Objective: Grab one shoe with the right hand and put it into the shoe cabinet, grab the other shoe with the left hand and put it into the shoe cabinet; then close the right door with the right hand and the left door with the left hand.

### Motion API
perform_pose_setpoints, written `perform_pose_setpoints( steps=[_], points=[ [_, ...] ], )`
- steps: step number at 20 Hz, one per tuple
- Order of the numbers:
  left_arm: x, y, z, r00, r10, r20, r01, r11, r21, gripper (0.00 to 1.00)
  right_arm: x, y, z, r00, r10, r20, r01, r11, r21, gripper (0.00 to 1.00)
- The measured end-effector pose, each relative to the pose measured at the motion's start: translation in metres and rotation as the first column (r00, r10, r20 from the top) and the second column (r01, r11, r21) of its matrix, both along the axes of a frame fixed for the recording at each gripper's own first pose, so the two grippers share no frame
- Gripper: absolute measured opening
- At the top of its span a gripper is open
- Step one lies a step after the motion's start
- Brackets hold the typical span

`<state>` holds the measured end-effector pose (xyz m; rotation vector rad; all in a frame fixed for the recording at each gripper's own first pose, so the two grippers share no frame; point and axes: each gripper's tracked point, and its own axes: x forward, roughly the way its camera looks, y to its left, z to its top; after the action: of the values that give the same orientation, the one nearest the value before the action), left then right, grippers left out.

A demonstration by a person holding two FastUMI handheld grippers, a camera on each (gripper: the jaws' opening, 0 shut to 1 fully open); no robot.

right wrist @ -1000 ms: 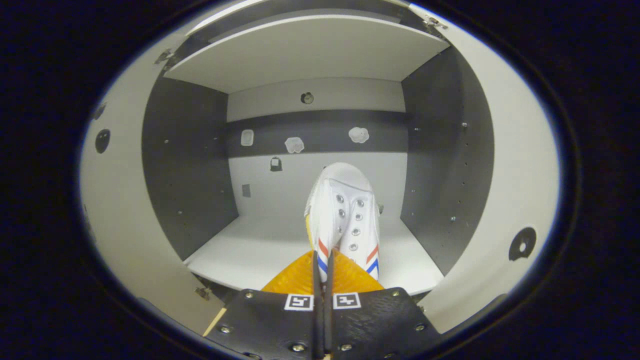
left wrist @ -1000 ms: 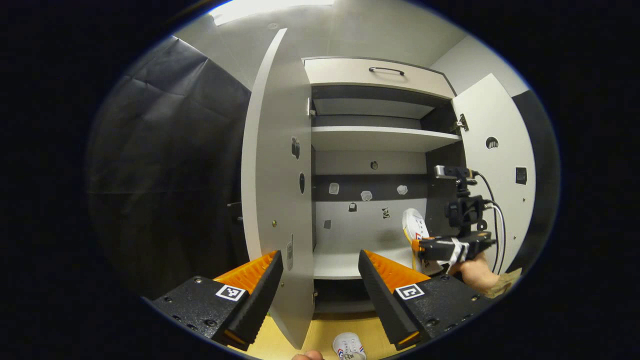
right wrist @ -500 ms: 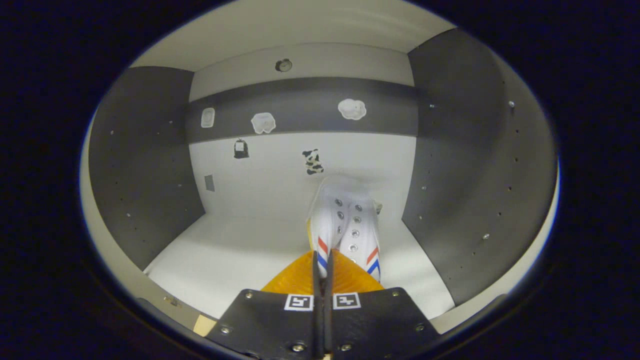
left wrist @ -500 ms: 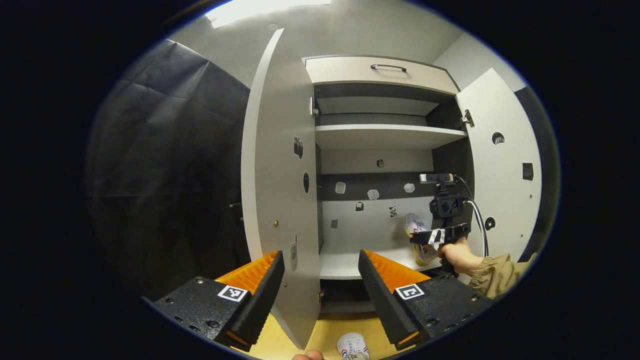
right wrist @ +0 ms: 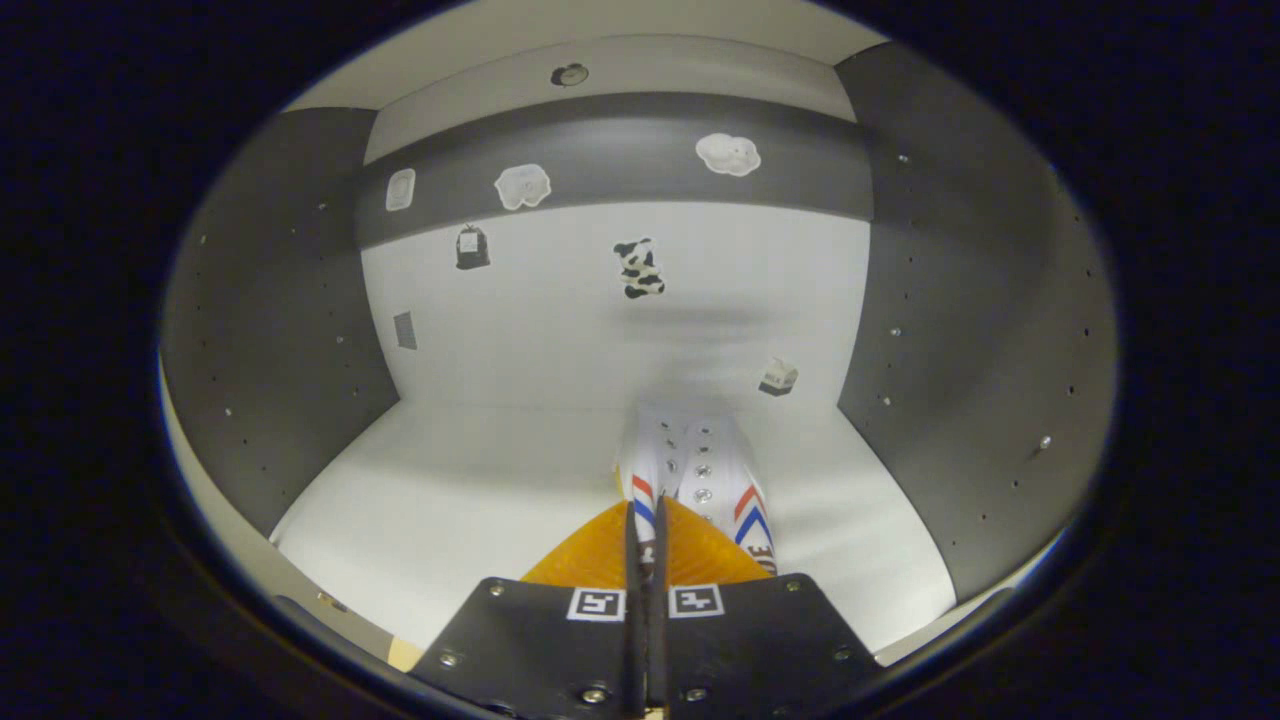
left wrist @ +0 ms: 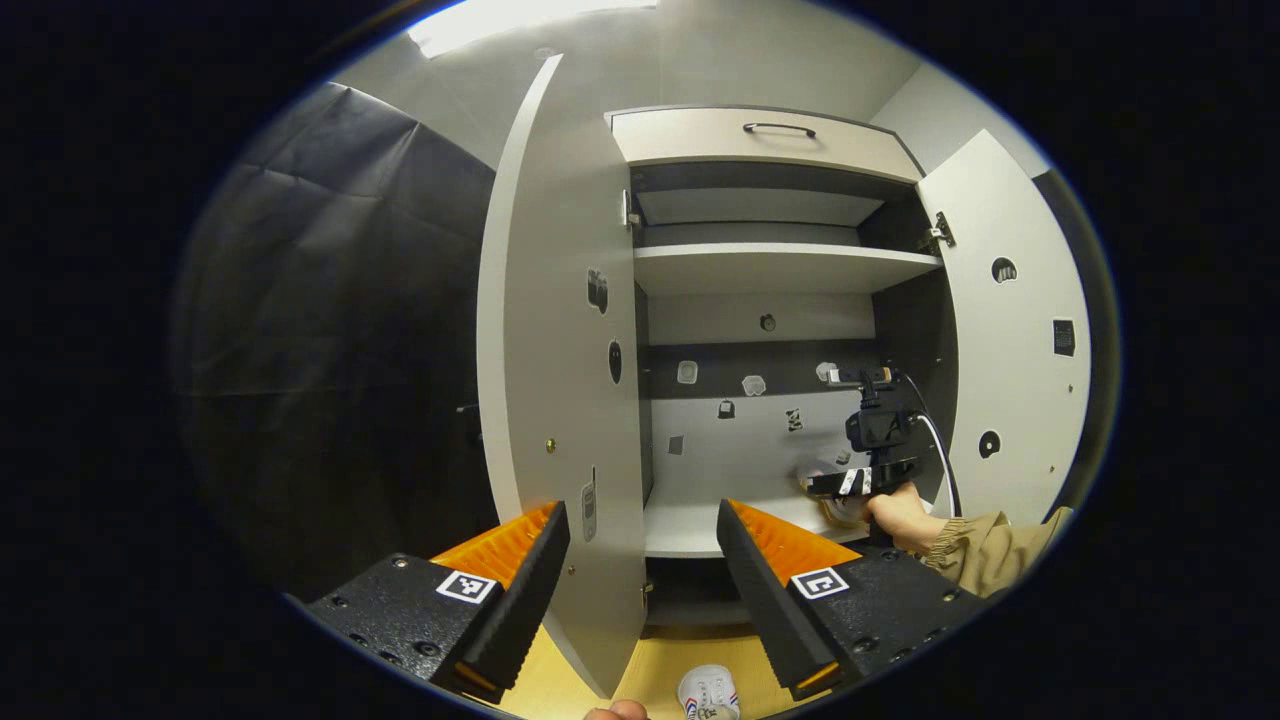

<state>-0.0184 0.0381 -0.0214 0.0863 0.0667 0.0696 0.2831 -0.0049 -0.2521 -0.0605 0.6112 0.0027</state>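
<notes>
My right gripper (right wrist: 645, 530) is shut on the collar of a white shoe (right wrist: 700, 470) with red and blue stripes, holding it low over the lower shelf (right wrist: 480, 500) inside the shoe cabinet. From the left gripper view, that right gripper (left wrist: 850, 485) and the hand holding it reach into the cabinet's right side. My left gripper (left wrist: 640, 540) hangs open and empty in front of the cabinet, fingers either side of the left door's (left wrist: 555, 360) edge. The other white shoe (left wrist: 710, 692) lies on the wooden floor below. The right door (left wrist: 1010, 330) stands open.
An upper shelf (left wrist: 780, 268) and a drawer with a dark handle (left wrist: 778, 128) sit above. Small stickers dot the cabinet's back wall (right wrist: 620, 290). Dark side walls (right wrist: 960, 330) close in on both sides of the shoe. Black cloth (left wrist: 330, 330) hangs left of the cabinet.
My right gripper has pushed deeper into the cabinet and lowered the shoe toward the shelf. The left gripper has barely moved and stays open.
</notes>
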Motion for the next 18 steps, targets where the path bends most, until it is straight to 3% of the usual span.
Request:
perform_pose_setpoints(
  steps=[3, 6, 9, 12, 13, 18],
  points=[
    [0.000, 0.000, -0.001, 1.000, 0.002, -0.002, -0.002, 1.000, 0.007, 0.92, 0.000, 0.002, 0.005, 1.000, 0.016, 0.010, -0.016, 1.000, 0.015, 0.11],
    [0.001, -0.001, 0.001, 1.000, 0.002, -0.001, -0.002, 1.000, -0.011, 0.92, -0.012, -0.001, 0.015, 0.998, 0.051, 0.030, -0.049, 0.998, -0.042, 0.23],
    [-0.001, -0.002, 0.000, 1.000, -0.002, -0.004, 0.002, 1.000, -0.008, 0.92, -0.034, 0.006, 0.052, 0.989, 0.100, 0.111, -0.091, 0.993, -0.077, 0.30],
    [-0.001, -0.006, -0.001, 1.000, -0.024, -0.006, 0.024, 1.000, -0.011, 0.94, -0.065, 0.018, 0.097, 0.970, 0.142, 0.200, -0.128, 0.988, -0.083, 0.30],
    [-0.002, -0.009, -0.003, 0.999, -0.034, -0.012, 0.033, 0.999, -0.020, 0.93, -0.074, 0.020, 0.111, 0.962, 0.153, 0.228, -0.136, 0.987, -0.088, 0.24],
    [-0.004, -0.037, -0.031, 0.991, -0.117, -0.068, 0.112, 0.991, -0.067, 0.93, -0.125, 0.019, 0.171, 0.925, 0.176, 0.337, -0.151, 0.984, -0.099, 0.28]
  ],
)
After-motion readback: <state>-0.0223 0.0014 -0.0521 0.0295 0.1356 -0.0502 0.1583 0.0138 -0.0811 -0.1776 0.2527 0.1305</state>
